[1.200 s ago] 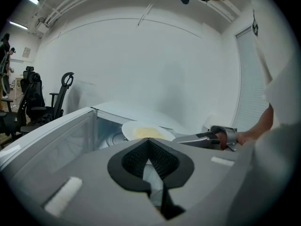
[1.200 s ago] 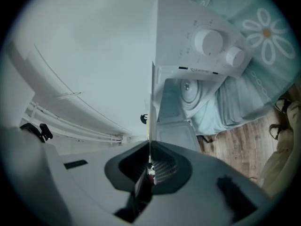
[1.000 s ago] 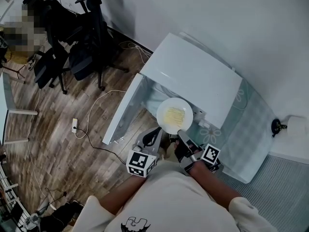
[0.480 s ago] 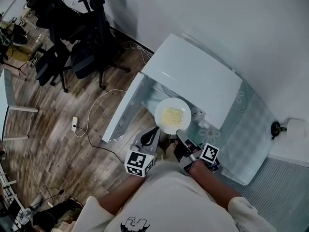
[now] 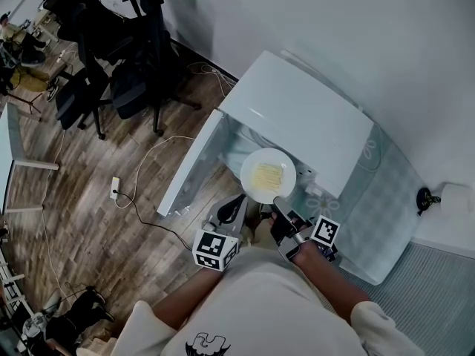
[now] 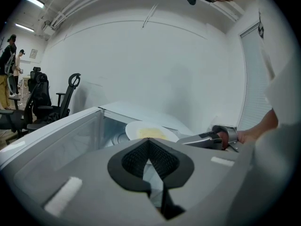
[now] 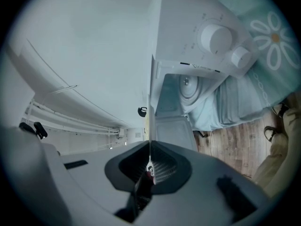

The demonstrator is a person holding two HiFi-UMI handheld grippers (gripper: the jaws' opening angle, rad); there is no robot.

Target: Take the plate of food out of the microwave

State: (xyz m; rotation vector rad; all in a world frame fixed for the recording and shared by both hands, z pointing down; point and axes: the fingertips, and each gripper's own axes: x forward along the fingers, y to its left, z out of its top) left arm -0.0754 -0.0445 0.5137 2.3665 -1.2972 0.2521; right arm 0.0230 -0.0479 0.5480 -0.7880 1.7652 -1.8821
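Just in front of the microwave's (image 5: 297, 117) open mouth, the plate (image 5: 249, 180) hangs level in the air with its pale yellow food (image 5: 268, 175) on top, carried by the right claw (image 5: 280, 205), which is clenched on the rim nearest the person. In the right gripper view the plate shows edge-on as a thin line running straight out from between the closed jaws, and beyond it the glass turntable (image 7: 190, 87) inside the cavity lies bare, so I judge the plate to be clear of the oven. What matters for the next move is that the whole plate lies ahead of the claw, toward the microwave, held by one edge only. Its weight sits out past the grip, and it may tip forward if the wrist drops. The open door (image 5: 189, 165) swings out on the left, close beside the plate. The cloth-covered surface (image 5: 386, 206) stretches off to the right of the oven, so the free way out looks to be back toward the person or to the right. The left claw (image 5: 237, 205) sits just left of the plate's near edge and a little lower. Its jaws are closed together on nothing, and it is close enough to steady the plate if needed.
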